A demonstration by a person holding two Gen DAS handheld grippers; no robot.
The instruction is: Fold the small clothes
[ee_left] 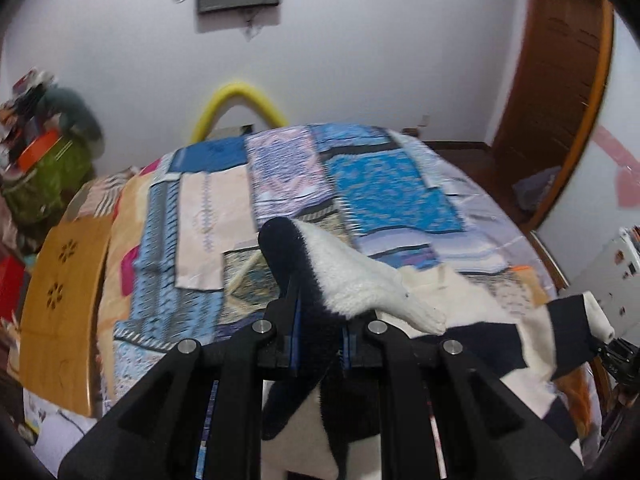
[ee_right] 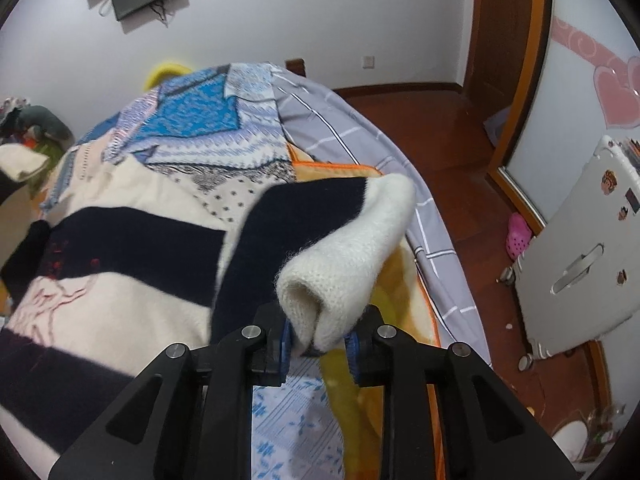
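Observation:
A small cream and navy striped sweater [ee_right: 120, 280] is held up over the bed, stretched between both grippers. My left gripper [ee_left: 320, 344] is shut on one sleeve [ee_left: 352, 276], whose navy band and cream cuff stick up past the fingers. My right gripper [ee_right: 320, 340] is shut on the other sleeve [ee_right: 348, 248], its rolled cream cuff pinched between the blue pads. The sweater body also shows in the left wrist view [ee_left: 480, 340], running right toward the other sleeve [ee_left: 592, 312].
The bed carries a patchwork quilt [ee_left: 280, 184] with a grey striped sheet [ee_right: 360, 128] at its right edge. A wooden board [ee_left: 60, 304] lies left of the bed. A white suitcase [ee_right: 580, 264] and pink shoe [ee_right: 518, 236] sit on the wooden floor at right.

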